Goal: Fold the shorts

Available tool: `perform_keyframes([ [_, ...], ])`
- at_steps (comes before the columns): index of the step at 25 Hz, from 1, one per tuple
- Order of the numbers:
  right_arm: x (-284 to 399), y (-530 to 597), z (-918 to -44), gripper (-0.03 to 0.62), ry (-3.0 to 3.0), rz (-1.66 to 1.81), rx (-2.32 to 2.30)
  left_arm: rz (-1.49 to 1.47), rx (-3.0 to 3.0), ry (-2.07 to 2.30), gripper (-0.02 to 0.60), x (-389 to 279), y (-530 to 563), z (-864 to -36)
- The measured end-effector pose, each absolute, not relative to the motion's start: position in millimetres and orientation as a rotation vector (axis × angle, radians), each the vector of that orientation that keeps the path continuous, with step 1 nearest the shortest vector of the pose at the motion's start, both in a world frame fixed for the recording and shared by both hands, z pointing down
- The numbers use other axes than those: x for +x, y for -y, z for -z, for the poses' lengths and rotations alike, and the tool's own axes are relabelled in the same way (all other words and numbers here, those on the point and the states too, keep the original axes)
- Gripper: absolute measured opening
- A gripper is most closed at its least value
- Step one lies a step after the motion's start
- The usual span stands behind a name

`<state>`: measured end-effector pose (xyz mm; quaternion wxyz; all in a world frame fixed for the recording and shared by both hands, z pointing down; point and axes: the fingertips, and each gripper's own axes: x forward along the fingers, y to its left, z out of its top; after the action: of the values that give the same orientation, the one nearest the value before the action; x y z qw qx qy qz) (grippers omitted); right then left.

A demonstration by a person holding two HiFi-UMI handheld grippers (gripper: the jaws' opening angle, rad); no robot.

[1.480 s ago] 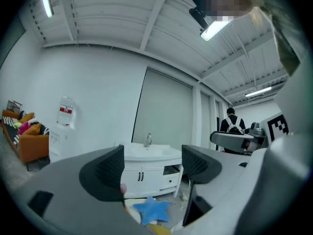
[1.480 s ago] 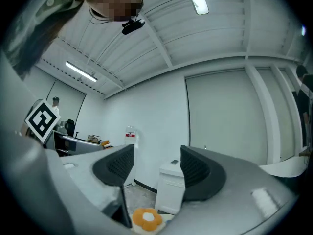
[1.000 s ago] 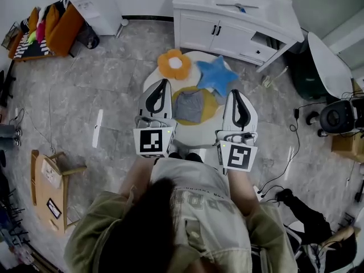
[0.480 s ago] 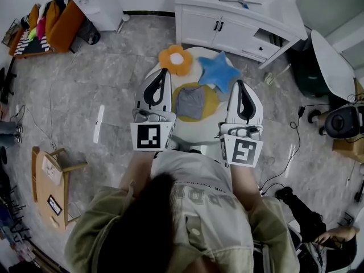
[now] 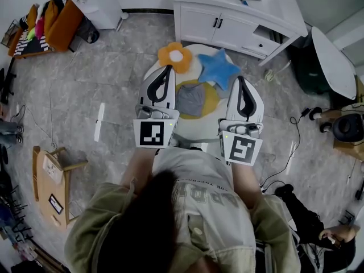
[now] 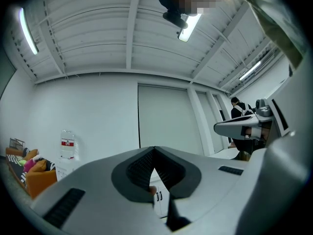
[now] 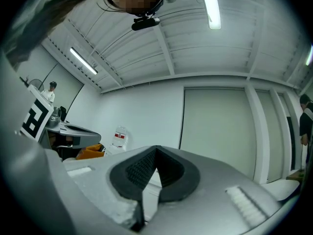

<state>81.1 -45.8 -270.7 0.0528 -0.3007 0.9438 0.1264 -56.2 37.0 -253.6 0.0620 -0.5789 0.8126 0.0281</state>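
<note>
Round white counter (image 5: 193, 131) below me. Yellow round mat (image 5: 210, 104) on it carries grey fabric shorts (image 5: 190, 99), compact bundle, looks folded. If I tidy: pinch edge low, don't drag mat. Left gripper (image 5: 168, 68) and right gripper (image 5: 241, 79) flank shorts, raised, roughly level; jaws pressed together, empty.

Left tongs (image 5: 165, 70) closed, empty, right tongs (image 5: 240, 79) closed, empty, side by side, pointing roughly level
</note>
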Motion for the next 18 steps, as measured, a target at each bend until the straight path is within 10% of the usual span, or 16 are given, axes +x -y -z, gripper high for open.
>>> perform_keyframes([
  [18, 83.9, 43.8, 270.6, -0.002, -2.884, -0.420, -0.871, -0.046, -1.761, -2.427, 0.009, -47.7, -40.8, 253.9],
])
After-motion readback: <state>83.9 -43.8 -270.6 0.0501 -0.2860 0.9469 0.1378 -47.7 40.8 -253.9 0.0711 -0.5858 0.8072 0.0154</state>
